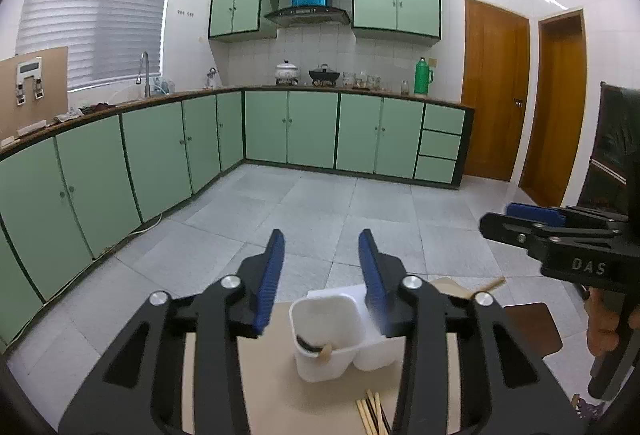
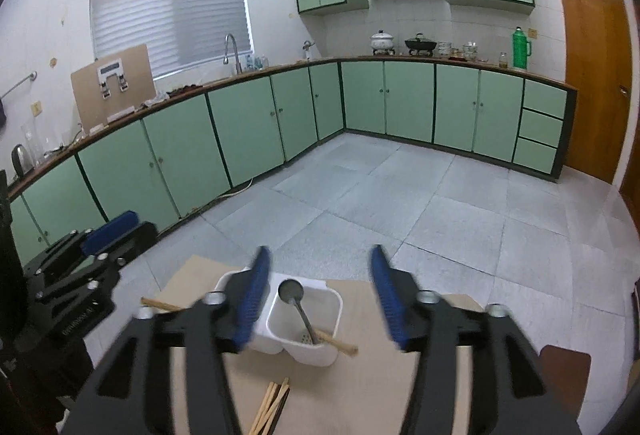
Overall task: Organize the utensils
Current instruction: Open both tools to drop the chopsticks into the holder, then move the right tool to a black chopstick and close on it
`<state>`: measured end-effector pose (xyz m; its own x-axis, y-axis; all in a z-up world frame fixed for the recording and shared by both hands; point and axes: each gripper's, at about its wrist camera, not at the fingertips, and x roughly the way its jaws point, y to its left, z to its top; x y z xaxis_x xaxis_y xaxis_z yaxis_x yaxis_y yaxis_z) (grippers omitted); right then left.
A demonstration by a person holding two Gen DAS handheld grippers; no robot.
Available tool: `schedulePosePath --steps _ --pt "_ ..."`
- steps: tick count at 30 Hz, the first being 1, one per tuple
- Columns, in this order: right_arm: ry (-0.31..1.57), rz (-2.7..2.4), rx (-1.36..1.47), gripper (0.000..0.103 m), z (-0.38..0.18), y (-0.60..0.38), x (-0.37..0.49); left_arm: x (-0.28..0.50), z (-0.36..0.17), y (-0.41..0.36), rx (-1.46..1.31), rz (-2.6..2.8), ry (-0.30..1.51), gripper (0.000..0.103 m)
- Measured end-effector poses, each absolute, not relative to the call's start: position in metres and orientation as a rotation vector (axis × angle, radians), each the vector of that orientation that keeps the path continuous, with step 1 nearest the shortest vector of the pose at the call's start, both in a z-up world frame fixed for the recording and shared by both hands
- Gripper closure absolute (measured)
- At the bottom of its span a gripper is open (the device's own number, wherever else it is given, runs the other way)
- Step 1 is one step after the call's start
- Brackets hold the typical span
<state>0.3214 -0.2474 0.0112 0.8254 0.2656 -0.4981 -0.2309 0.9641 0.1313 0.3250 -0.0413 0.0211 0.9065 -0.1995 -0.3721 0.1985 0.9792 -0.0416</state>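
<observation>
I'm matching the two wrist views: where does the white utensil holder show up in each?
Left wrist: white utensil holder at bottom centre, below the blue fingers.
Right wrist: bottom centre-left, a ladle standing in it.
Shared landmark: the green thermos on the counter.

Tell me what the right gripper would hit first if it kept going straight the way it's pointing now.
Probably the white utensil holder: the right gripper is open and empty, and the compartment holding the metal ladle sits just ahead and below, between its fingers. Depth is uncertain; it could pass just over the rim.
</observation>
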Motion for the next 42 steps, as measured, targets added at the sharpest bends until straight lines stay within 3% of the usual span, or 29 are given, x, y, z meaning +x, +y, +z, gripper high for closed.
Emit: schedulePosePath --steps 4,8,16,27,42 --pt "0.509 0.242 0.092 0.014 0.005 -0.258 0.292 0.292 0.015 -0.034 0.006 -0.181 0.385 0.054" --pt "0.496 0.231 0.113 0.007 -0.011 -0.266 0.254 0.256 -0.008 -0.028 0.014 -0.177 0.428 0.049" --pt "0.584 0.213 0.091 0.006 -0.079 -0.259 0.184 0.191 -0.085 -0.013 -0.009 -0.173 0.611 0.042" --pt "0.769 0.210 0.109 0.006 -0.164 -0.225 0.132 0.146 -0.159 -0.011 0.030 -0.162 0.813 0.042" --pt "0.879 0.283 -0.010 0.044 -0.212 -0.171 0.115 0.128 -0.188 0.000 0.030 -0.132 0.899 0.041"
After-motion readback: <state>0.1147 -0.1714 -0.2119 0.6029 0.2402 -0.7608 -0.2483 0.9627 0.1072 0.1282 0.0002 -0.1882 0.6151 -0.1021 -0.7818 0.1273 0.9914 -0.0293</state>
